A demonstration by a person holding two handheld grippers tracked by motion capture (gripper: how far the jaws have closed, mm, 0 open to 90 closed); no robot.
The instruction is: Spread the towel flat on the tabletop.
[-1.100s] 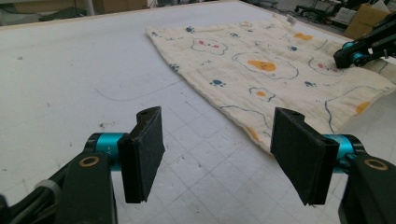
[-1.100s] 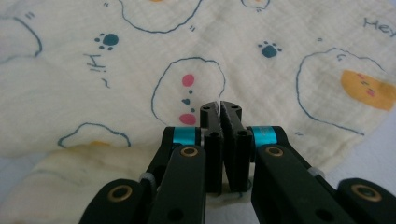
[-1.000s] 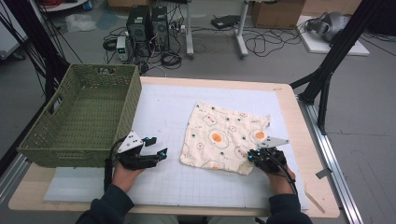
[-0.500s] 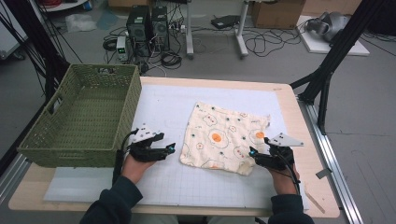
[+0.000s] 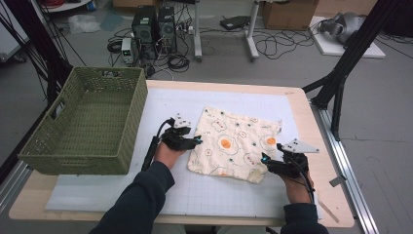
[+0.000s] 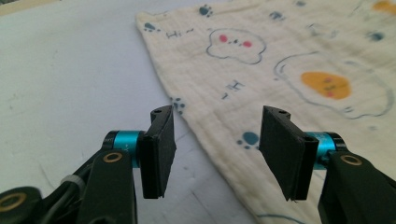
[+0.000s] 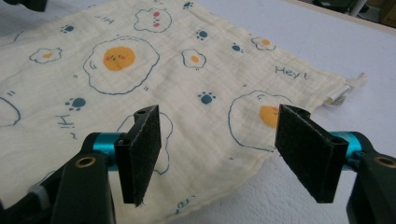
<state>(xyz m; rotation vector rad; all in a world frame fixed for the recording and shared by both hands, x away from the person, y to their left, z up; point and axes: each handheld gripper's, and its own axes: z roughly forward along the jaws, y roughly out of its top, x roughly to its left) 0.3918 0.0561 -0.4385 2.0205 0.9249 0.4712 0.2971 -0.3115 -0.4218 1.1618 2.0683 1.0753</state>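
Observation:
A cream cloth (image 5: pixel 236 144) printed with fried eggs and paw marks lies flat on the white mat. My left gripper (image 5: pixel 195 141) is at the cloth's left edge. In the left gripper view its jaws (image 6: pixel 215 144) have just been closing and still stand apart, with the cloth's edge (image 6: pixel 205 116) below the gap and neither pad pressing on it. My right gripper (image 5: pixel 265 158) hovers at the cloth's near right corner. Its jaws (image 7: pixel 217 149) have just been opening and stand wide over the cloth (image 7: pixel 140 70), gripping nothing.
A green woven basket (image 5: pixel 83 122) stands at the table's left, close to my left forearm. The white mat (image 5: pixel 165 195) covers most of the wooden tabletop. A black frame leg (image 5: pixel 336 92) rises off the right edge. A cloth tag (image 7: pixel 343 93) sticks out at one corner.
My left hand has slid right from beside the basket to the cloth's left edge. The right gripper's jaws have come open at the near right corner, and that hand has barely moved.

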